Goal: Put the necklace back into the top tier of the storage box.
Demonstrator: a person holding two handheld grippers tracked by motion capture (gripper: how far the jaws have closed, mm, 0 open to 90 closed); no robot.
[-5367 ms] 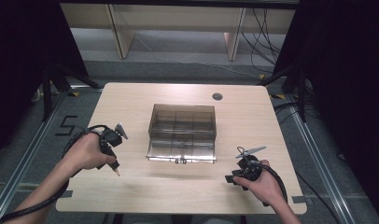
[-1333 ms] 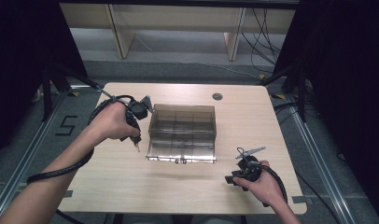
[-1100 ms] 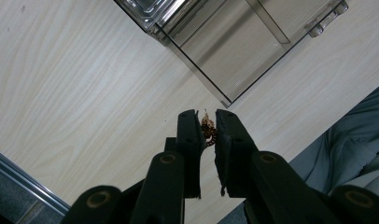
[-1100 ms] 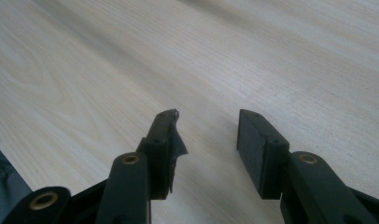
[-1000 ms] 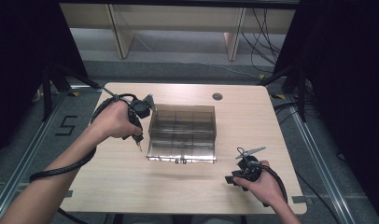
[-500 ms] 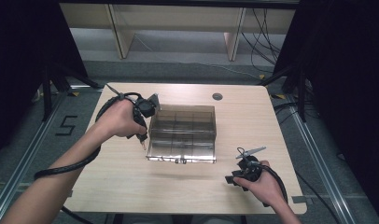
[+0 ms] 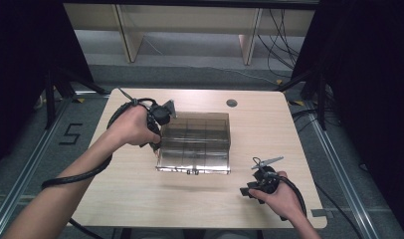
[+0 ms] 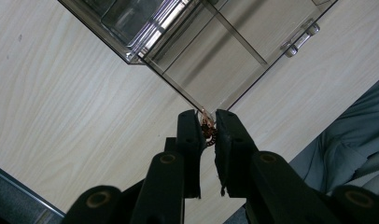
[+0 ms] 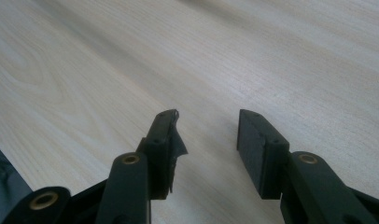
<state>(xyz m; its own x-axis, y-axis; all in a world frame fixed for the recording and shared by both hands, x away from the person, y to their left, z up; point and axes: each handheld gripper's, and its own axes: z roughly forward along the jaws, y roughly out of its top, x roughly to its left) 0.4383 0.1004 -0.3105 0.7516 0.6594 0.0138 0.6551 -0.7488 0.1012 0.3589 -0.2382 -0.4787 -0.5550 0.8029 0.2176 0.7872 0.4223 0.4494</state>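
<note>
A smoky clear compartment box (image 7: 195, 142) stands in the middle of the table, its latch (image 7: 192, 172) on the near side. My left gripper (image 7: 156, 145) hovers at the box's left wall, pointing down. In the left gripper view the box's corner (image 8: 178, 51) lies just beyond the jaws, and my left gripper (image 8: 207, 125) is shut on a small coppery chain-like piece (image 8: 208, 129). My right gripper (image 7: 253, 183) rests low at the table's near right. In the right gripper view my right gripper (image 9: 206, 130) stands open over bare wood, with nothing between its jaws.
The light wooden table (image 7: 269, 129) has a round cable grommet (image 7: 232, 103) at the back. Metal rails run along the floor on both sides. A grey sleeve (image 8: 351, 135) shows at the right of the left gripper view.
My left gripper has travelled from the table's near left up and rightwards to the box's left wall. The right gripper has stayed put.
</note>
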